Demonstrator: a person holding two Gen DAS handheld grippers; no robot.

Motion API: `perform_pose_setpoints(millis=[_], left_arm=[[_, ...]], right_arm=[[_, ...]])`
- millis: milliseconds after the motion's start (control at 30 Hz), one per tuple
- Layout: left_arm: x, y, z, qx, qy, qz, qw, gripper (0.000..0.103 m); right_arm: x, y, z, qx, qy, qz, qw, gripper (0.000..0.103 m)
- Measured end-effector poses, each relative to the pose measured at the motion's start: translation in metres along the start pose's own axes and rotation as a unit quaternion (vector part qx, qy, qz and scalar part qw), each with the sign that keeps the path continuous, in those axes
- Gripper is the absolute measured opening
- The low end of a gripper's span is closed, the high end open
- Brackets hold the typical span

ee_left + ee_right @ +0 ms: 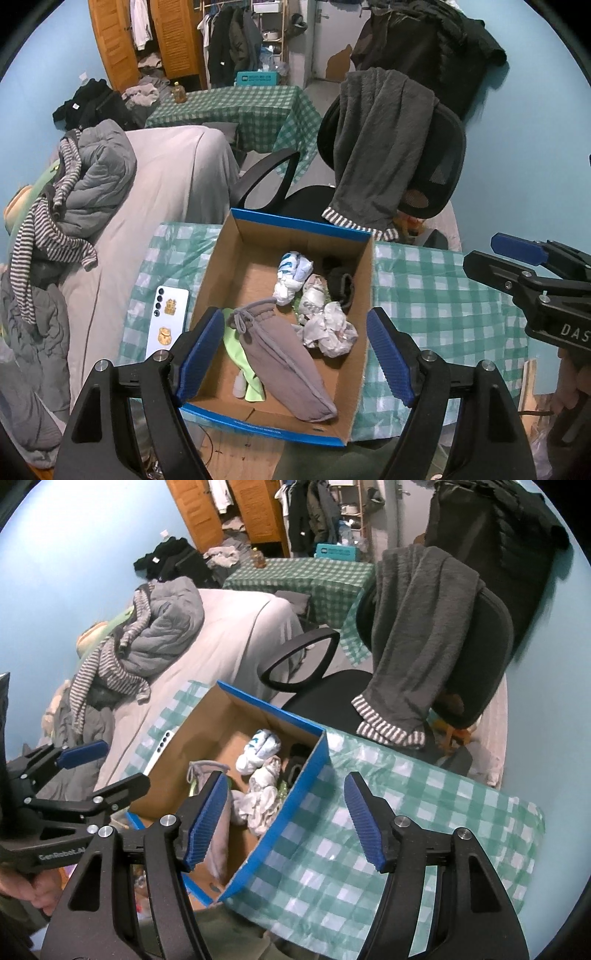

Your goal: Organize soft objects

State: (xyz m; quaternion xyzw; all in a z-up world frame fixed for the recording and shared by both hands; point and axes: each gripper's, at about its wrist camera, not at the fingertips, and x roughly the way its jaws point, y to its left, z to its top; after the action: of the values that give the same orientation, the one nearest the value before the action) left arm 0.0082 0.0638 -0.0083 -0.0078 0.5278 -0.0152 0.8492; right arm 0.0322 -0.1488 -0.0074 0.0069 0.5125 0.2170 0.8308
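Note:
An open cardboard box with blue outer walls sits on the green checked table. Inside lie a grey drawstring pouch, a light green cloth, a white-and-blue sock bundle, a black sock and crumpled white cloths. My left gripper is open and empty, held over the box's near end. My right gripper is open and empty above the box's right wall; it also shows at the right of the left wrist view.
A white phone lies on the table left of the box. A black office chair draped with a grey garment stands behind the table. A bed with piled clothes is at left.

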Motion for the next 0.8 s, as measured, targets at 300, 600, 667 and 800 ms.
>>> perform_pose_setpoints(millis=[300, 600, 667, 800], left_arm=[[-0.016, -0.009, -0.006, 0.008, -0.004, -0.005, 0.9999, 0.081], [-0.027, -0.011, -0.006, 0.007, -0.012, -0.007, 0.9999, 0.081], [-0.029, -0.011, -0.006, 0.006, -0.012, -0.008, 0.9999, 0.081], [-0.029, -0.011, -0.006, 0.007, -0.013, -0.009, 0.9999, 0.081]], right_arm=[[-0.025, -0.004, -0.008, 0.013, -0.020, -0.006, 1.000, 0.066], [-0.036, -0.007, -0.014, 0.023, -0.032, -0.008, 0.999, 0.066], [-0.038, -0.008, -0.014, 0.023, -0.034, -0.009, 0.999, 0.066], [-0.039, -0.007, -0.014, 0.023, -0.036, -0.010, 0.999, 0.066]])
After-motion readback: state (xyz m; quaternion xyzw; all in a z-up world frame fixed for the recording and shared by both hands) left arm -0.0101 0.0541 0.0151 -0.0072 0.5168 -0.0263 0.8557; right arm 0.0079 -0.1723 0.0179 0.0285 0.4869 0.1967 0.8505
